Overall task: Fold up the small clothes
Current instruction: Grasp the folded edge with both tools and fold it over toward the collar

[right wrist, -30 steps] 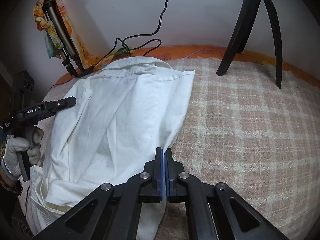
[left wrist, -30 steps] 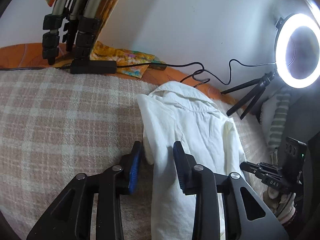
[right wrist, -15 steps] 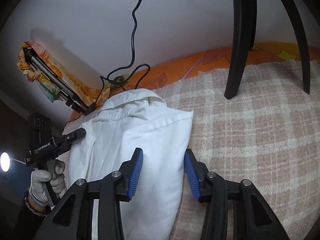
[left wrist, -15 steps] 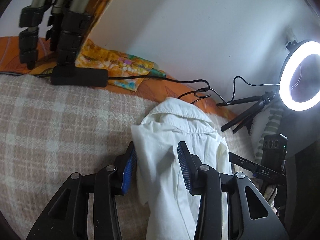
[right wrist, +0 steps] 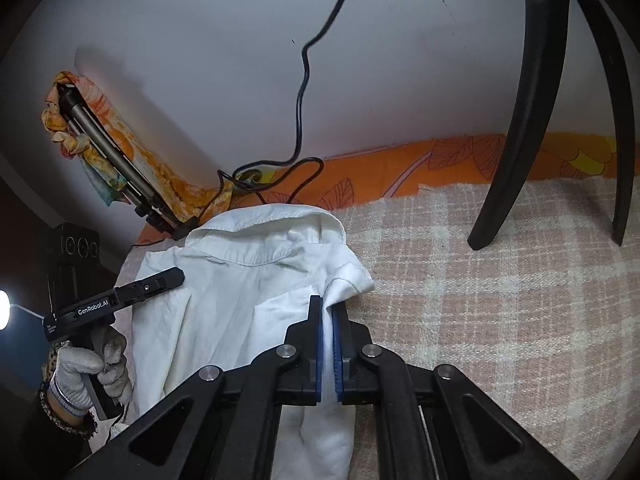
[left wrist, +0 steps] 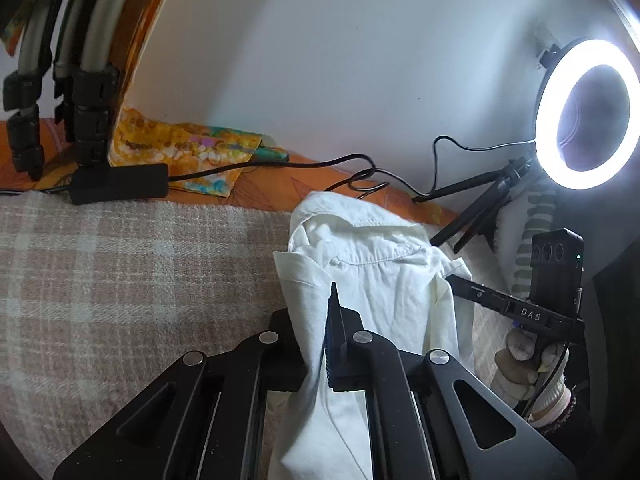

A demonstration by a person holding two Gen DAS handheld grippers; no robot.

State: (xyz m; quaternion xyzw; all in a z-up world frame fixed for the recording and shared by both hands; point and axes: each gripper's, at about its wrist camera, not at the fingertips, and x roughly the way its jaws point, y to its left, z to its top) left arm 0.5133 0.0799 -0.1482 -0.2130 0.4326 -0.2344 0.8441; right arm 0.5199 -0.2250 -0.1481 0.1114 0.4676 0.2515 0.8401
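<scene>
A small white shirt (right wrist: 240,300) lies collar-up on a pink and cream plaid blanket (right wrist: 500,280), folded narrow along its length. The right gripper (right wrist: 327,320) has its blue-padded fingers clamped on the shirt's right edge just below the shoulder. The left gripper (left wrist: 320,332) pinches the opposite edge, fingers closed on the cloth. Beyond the collar, a black cable (left wrist: 352,164) trails toward a glowing ring light (left wrist: 586,114).

We look along each tool's jaws from just behind them, low and close over the bed (left wrist: 120,272), facing the wall, both views sharing the white shirt (left wrist: 384,280) (right wrist: 240,300), each catching the other tool.
</scene>
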